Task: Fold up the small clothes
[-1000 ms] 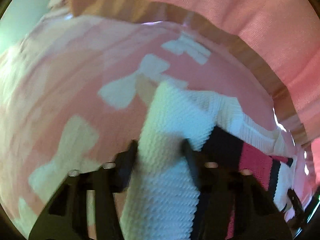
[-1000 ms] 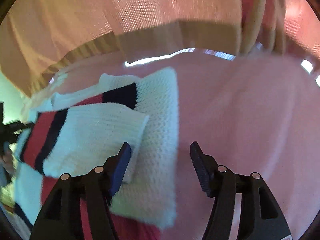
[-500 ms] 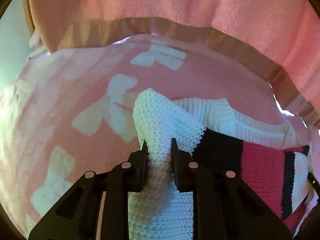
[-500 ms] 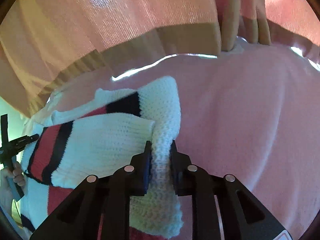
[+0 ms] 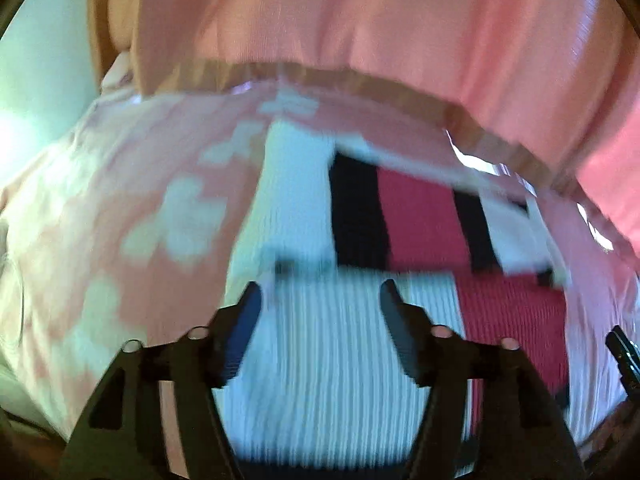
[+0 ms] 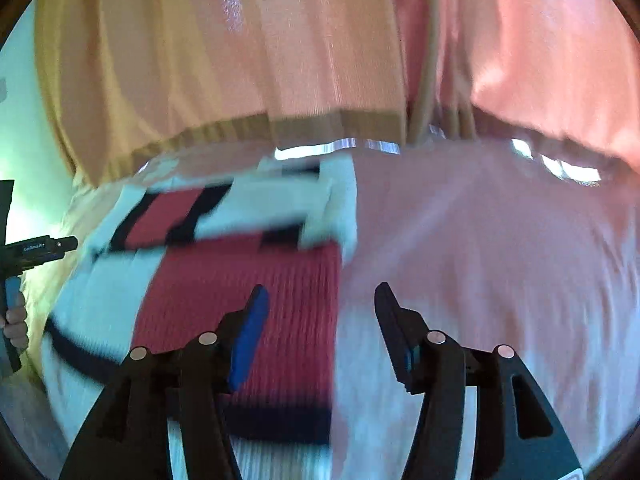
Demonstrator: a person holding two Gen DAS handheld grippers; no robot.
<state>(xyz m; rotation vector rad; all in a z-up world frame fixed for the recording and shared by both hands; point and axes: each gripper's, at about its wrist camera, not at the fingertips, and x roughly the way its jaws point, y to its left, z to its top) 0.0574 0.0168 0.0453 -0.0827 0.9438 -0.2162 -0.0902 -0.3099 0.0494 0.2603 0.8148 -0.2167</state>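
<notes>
My left gripper [image 5: 320,296] hangs over the white ribbed part of the knit sweater [image 5: 424,224], and its jaws have just been opening: the 2 black fingers stand apart, nothing is pinched between them, and the pads press on no cloth. The white knit shows through the gap, lying flat below rather than held.

My right gripper [image 6: 320,300] is released too. Its jaws have just been opening, and they now stand apart over the right edge of the sweater [image 6: 240,280], above the red panel and the pink cover beside it. The blue pad [image 6: 248,336] on the left finger is bare.

The sweater lies on the bed, on a pink bedspread [image 6: 500,260] that looks plain in the right wrist view and carries pale bow shapes [image 5: 176,220] in the left wrist view. It is white with red blocks and black stripes. Its far part looks folded over onto the body, with a striped band lying across the top, though blur keeps me from reading the folds exactly. Both views are smeared by motion.

Behind the bed hangs a pink curtain [image 5: 380,20] with a tan hem, and thin strips of daylight show under it. At the left edge of the right wrist view I see my other tool's black handle [image 6: 36,246] and a few fingers [image 6: 16,324] of my left hand wrapped around it.
</notes>
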